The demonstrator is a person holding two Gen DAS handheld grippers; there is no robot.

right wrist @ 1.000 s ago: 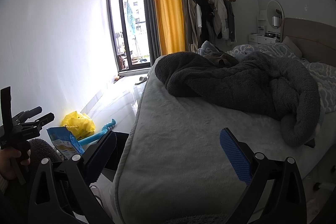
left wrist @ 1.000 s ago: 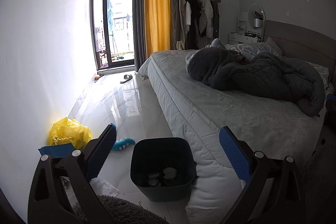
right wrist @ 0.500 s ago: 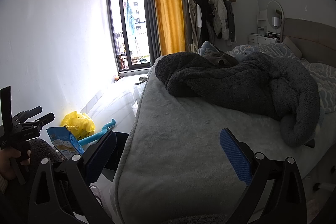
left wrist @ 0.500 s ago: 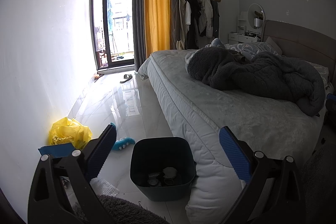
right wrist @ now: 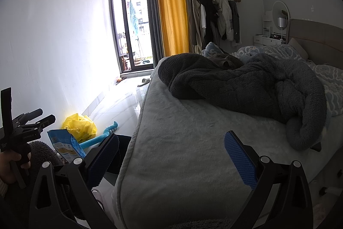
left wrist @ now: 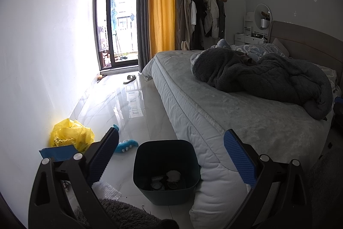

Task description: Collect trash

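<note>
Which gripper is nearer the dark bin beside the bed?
Left. The left gripper is open just above the bin; the right gripper is open over the bed, the bin off to its left.

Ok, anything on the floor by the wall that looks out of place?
Yes. A crumpled yellow bag and a blue packet lie against the wall, with bubble wrap nearer the bin. A blue plush toy lies on the tiles too. None is in the bin.

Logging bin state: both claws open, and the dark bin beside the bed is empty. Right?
Not quite. The dark bin beside the bed already holds several items at its bottom, as the left wrist view shows. Both the left claw and right claw are open.
</note>
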